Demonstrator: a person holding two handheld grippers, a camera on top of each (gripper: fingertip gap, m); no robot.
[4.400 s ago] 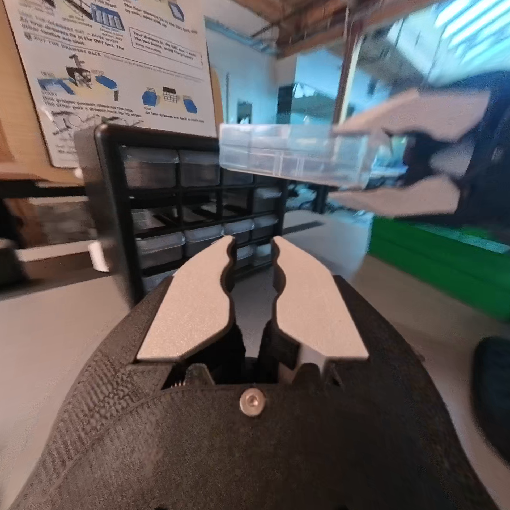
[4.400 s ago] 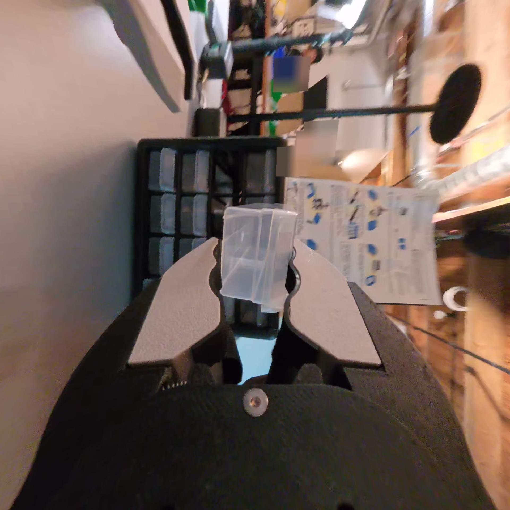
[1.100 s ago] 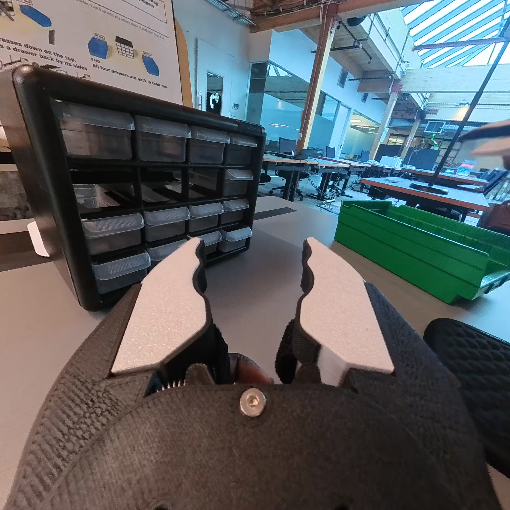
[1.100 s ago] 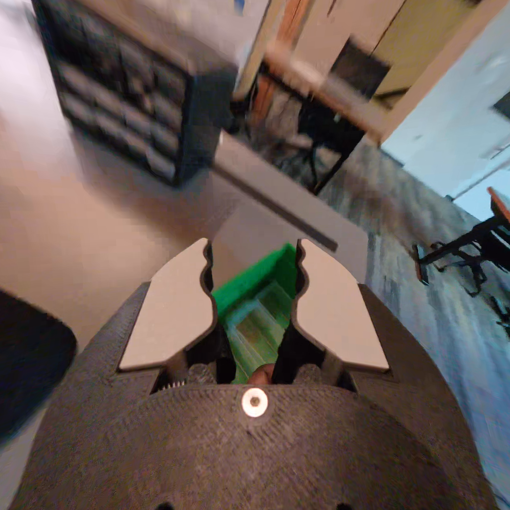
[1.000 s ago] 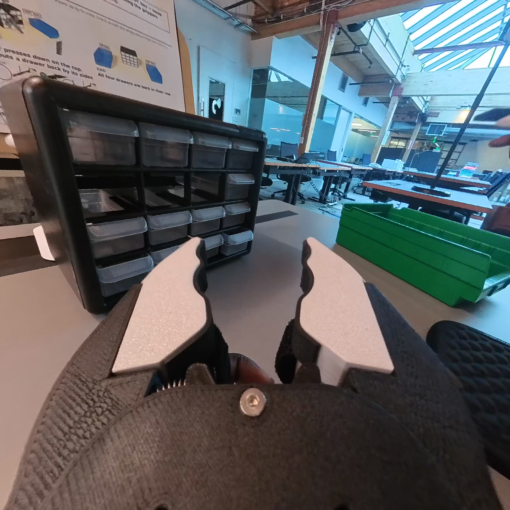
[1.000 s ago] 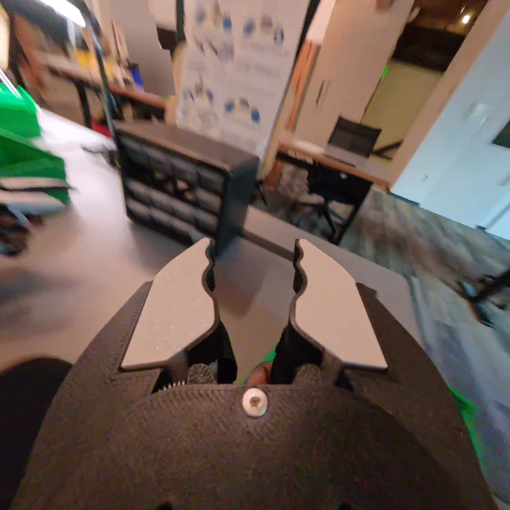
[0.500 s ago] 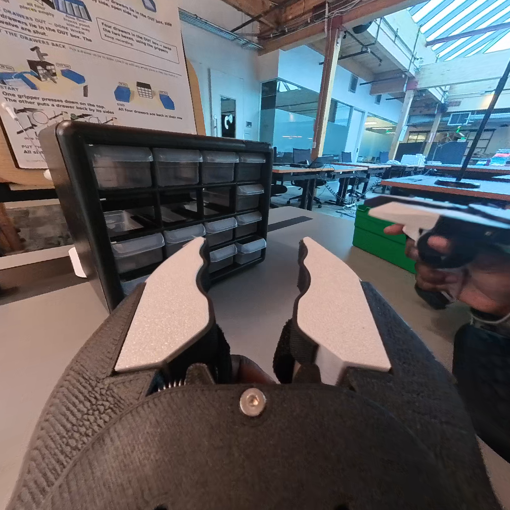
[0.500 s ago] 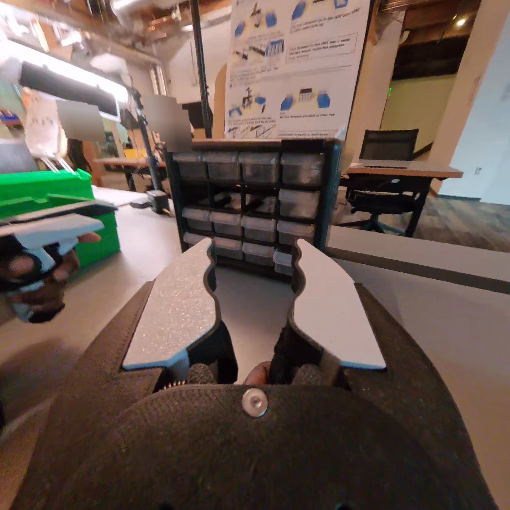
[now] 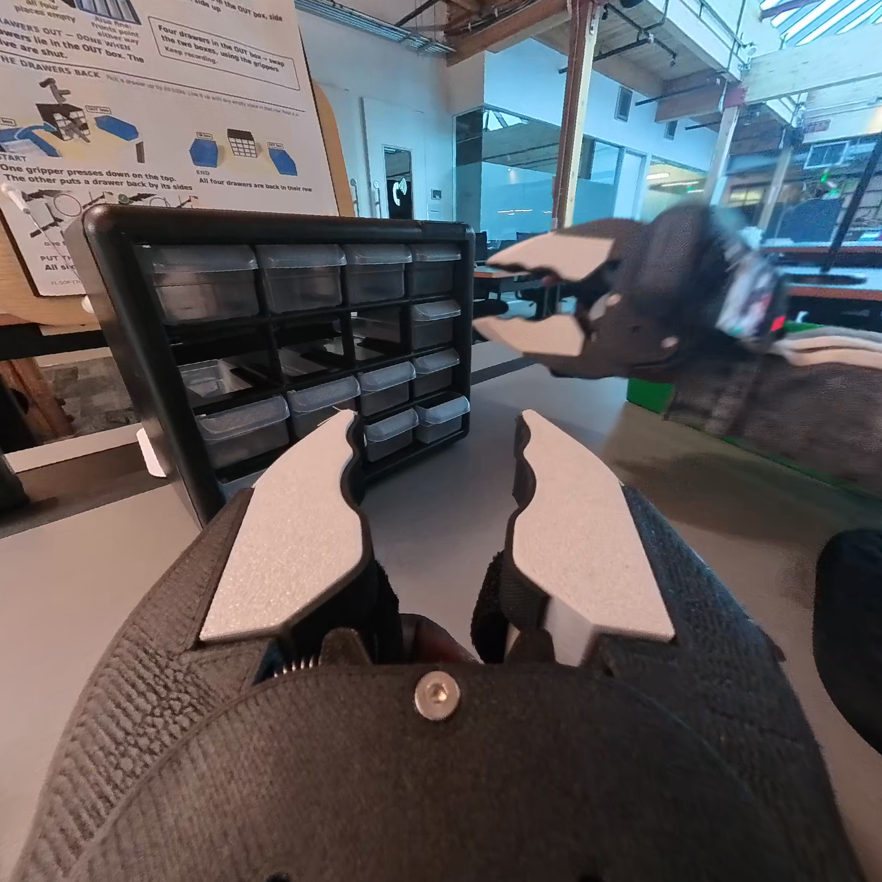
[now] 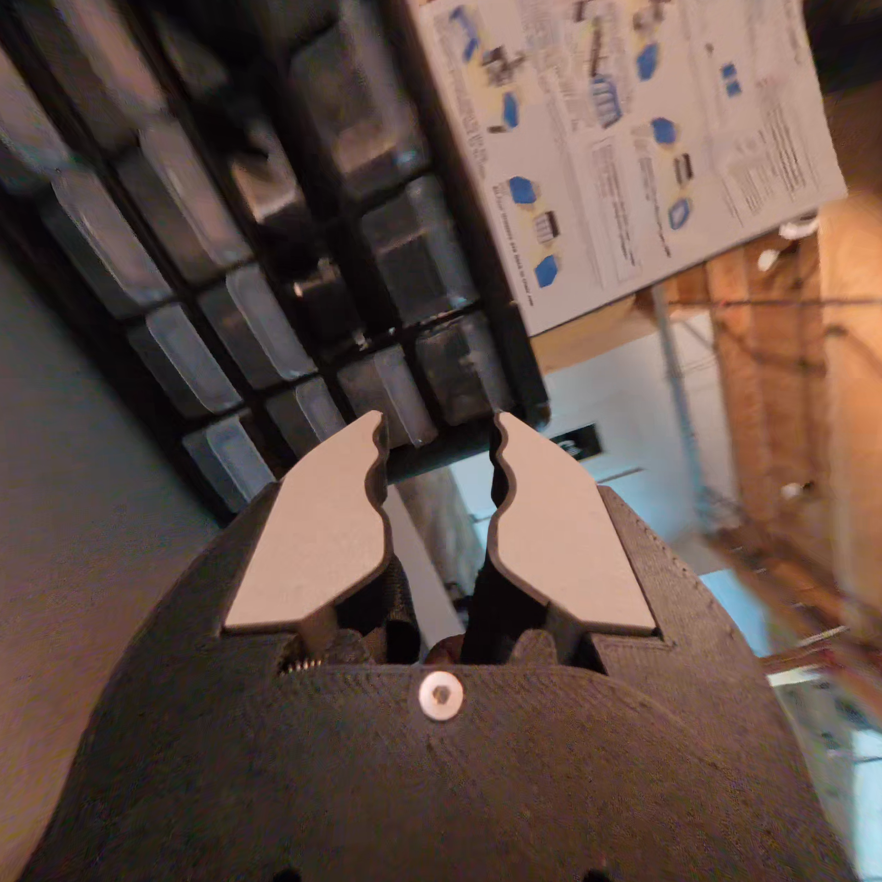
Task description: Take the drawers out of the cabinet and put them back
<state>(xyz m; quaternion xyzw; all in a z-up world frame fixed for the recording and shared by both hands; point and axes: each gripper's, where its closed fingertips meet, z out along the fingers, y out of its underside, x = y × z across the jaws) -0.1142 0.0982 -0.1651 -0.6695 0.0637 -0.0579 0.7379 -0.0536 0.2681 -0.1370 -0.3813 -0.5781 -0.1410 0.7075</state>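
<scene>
A black cabinet (image 9: 119, 296) with small clear drawers stands on the grey table (image 9: 95, 596). Its second row has three empty slots (image 9: 310, 348) and one clear drawer (image 9: 434, 324) at the right end. My left gripper (image 9: 434, 425) is open and empty, low over the table in front of the cabinet. My right gripper (image 9: 487, 296) is open, empty and rolled on its side, close to the cabinet's right edge at second-row height. In the blurred right wrist view, my right gripper (image 10: 439, 425) has that drawer (image 10: 382, 396) just ahead of its left fingertip.
A green bin (image 9: 649, 396) shows partly behind the right gripper's sleeve, right of the cabinet. A white instruction poster (image 9: 143, 95) stands behind the cabinet. Office desks lie far off beyond the table.
The right gripper held a clear drawer 4.4 s ago and is now empty; it swung from the green bin to the cabinet's right side and rolled sideways. The left gripper opened wider and stayed low.
</scene>
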